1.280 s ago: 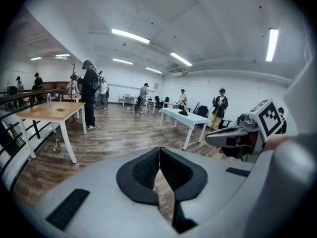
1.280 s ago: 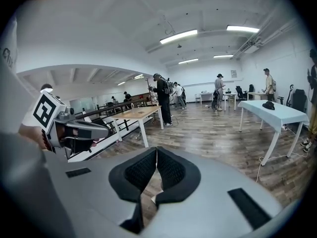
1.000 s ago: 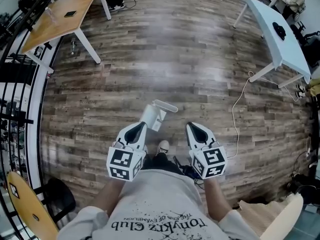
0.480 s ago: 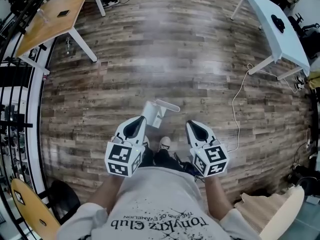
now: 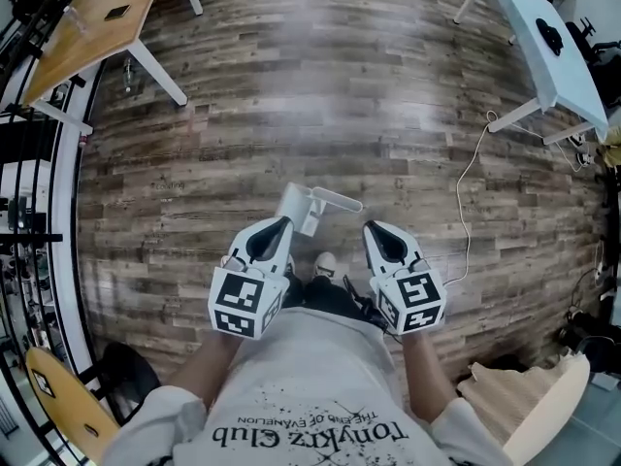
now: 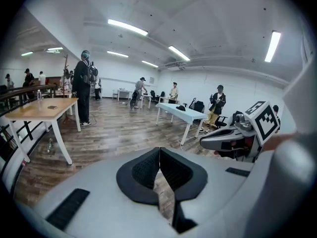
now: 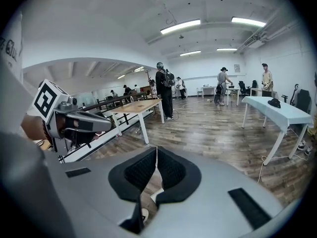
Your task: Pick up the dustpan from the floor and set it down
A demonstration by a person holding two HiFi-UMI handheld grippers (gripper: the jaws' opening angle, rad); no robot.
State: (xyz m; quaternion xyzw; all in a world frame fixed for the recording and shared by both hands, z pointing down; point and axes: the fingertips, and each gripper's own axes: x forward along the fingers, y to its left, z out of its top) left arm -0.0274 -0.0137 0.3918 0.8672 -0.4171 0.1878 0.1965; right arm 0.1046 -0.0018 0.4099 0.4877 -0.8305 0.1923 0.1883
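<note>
A white dustpan (image 5: 299,208) lies on the wooden floor in the head view, its long handle (image 5: 337,199) pointing right. My left gripper (image 5: 280,225) hovers just this side of the pan, with its tips over the pan's near edge and its jaws shut on nothing. My right gripper (image 5: 373,228) is held level with it, a little to the right of the handle's end, also shut and empty. In the left gripper view the black pads (image 6: 148,166) meet at the tip. The right gripper view shows its pads (image 7: 171,171) pressed together too.
A wooden table (image 5: 89,16) stands at the far left and a white table (image 5: 543,35) at the far right. A white cable (image 5: 468,190) trails across the floor on the right. A railing (image 5: 27,212) runs down the left side. My shoe (image 5: 324,262) is between the grippers. Several people stand far off.
Both grippers have drifted forward and slightly down together, staying shut. The dustpan has not moved on the floor.
</note>
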